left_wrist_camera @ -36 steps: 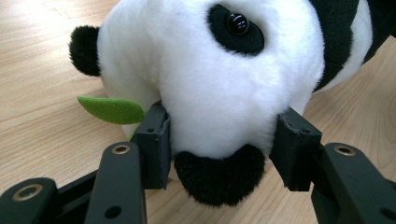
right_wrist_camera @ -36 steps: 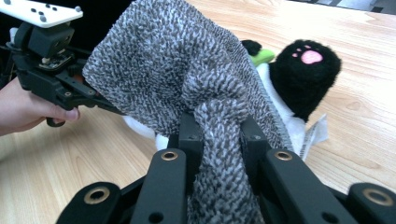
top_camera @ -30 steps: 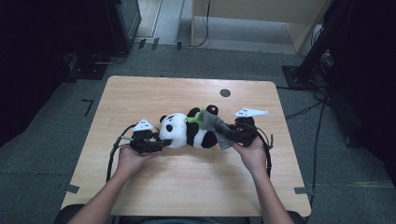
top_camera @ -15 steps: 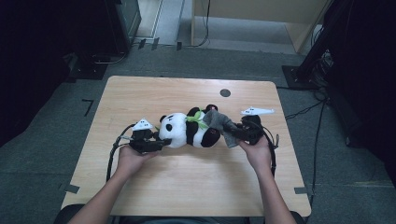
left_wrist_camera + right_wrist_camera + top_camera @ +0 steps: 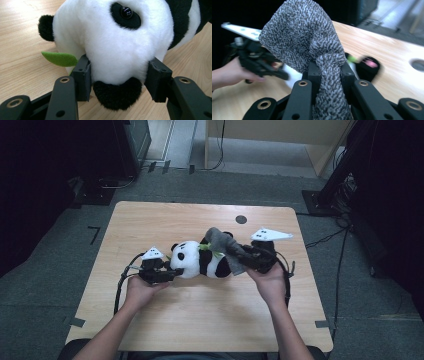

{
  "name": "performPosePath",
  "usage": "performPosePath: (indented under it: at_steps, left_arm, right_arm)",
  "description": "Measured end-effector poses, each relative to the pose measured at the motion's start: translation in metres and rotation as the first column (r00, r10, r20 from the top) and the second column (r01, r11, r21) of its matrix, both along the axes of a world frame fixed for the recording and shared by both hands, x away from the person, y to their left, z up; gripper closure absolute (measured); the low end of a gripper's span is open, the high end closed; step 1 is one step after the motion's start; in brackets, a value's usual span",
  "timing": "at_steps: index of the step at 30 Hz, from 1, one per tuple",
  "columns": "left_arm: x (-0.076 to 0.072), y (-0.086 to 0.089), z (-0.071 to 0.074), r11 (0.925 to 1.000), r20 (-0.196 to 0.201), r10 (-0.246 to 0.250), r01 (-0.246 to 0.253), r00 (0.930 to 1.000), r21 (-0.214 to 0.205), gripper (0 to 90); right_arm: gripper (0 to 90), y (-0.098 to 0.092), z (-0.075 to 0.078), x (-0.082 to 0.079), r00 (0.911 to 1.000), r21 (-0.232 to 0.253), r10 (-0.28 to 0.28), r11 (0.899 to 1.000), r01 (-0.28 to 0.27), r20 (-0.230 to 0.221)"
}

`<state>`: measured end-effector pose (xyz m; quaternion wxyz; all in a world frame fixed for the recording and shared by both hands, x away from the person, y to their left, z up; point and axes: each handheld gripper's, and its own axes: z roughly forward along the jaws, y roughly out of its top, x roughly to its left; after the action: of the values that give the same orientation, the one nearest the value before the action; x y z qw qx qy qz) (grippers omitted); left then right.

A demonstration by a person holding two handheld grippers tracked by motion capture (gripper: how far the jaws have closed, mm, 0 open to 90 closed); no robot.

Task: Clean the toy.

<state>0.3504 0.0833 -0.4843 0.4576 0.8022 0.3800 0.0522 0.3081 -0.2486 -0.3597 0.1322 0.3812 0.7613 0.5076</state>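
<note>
Two grippers work on one panda (image 5: 200, 262), which lies on its side on the surface (image 5: 200, 320), just ahead of the person's hands. Since the earlier frames the right gripper (image 5: 250, 257) has lifted and drawn a little away from the panda's rear, and the cloth (image 5: 225, 247) it carries now stretches up over the toy's back rather than bunching low beside it. The left gripper (image 5: 167, 274) and the panda have kept their place.

At the panda's head, the left gripper's fingers (image 5: 83, 75) are clenched on the white muzzle, pressing into the plush from both sides, with the black nose between them. The panda is soft, short-piled fur in black and white, with a glossy bead eye, a round black ear and a flat green felt leaf (image 5: 60, 58) at its cheek. At its rear, the right gripper's fingers (image 5: 313, 72) are pinched tight on the cloth, a grey speckled, nubbly knit, gathered into a narrow neck between them and ballooning above.

The surface is pale wood grain with rounded corners. Beyond the panda a small dark round hole (image 5: 241, 219) sits in it. Past the far edge lie grey floor, cables (image 5: 110, 182) and a dark cabinet (image 5: 135, 145).
</note>
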Motion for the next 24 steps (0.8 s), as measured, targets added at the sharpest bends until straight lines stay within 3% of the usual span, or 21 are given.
performPosePath:
  at_steps: [6, 9, 12, 14, 16, 17, 21, 24]
  left_arm:
    - [0.000, 0.000, 0.000, 1.0000, 0.000, 0.002, -0.002, 1.0000, 0.001, 46.7]
    - [0.000, -0.001, 0.000, 1.0000, -0.003, 0.004, -0.004, 1.0000, -0.001, 46.7]
    - [0.000, -0.001, 0.001, 1.0000, -0.005, 0.004, -0.004, 1.0000, 0.002, 46.9]
    - [0.000, -0.001, 0.001, 0.9999, -0.008, 0.006, -0.006, 0.9999, 0.009, 47.3]
    - [0.000, -0.001, 0.001, 0.9999, -0.007, 0.004, -0.004, 1.0000, 0.014, 47.9]
    - [0.000, -0.001, 0.001, 0.9999, -0.009, 0.004, -0.004, 0.9999, 0.013, 48.0]
    - [0.000, -0.001, 0.001, 0.9999, -0.013, 0.007, -0.006, 0.9999, 0.013, 48.2]
    - [0.000, -0.002, 0.001, 0.9998, -0.010, 0.004, -0.004, 0.9999, 0.020, 48.3]
  right_arm:
    - [77.8, 0.053, -0.011, -0.006, 0.9925, -0.042, 0.122, 0.992, -0.122, -0.006]
    - [77.8, 0.074, -0.029, -0.004, 0.9909, -0.093, 0.134, 0.987, -0.134, -0.013]
    - [77.9, 0.090, -0.058, 0.006, 0.9922, -0.179, 0.111, 0.977, -0.119, -0.058]
    - [78.1, 0.096, -0.078, 0.011, 0.9891, -0.236, 0.102, 0.964, -0.125, -0.106]
    - [78.4, 0.097, -0.089, 0.012, 0.9865, -0.230, 0.124, 0.962, -0.146, -0.108]
    - [78.4, 0.097, -0.091, 0.011, 0.9848, -0.229, 0.128, 0.961, -0.152, -0.118]
    - [78.4, 0.100, -0.099, 0.011, 0.9755, -0.288, 0.147, 0.938, -0.190, -0.163]
    - [78.5, 0.098, -0.105, 0.012, 0.9698, -0.301, 0.147, 0.932, -0.202, -0.194]
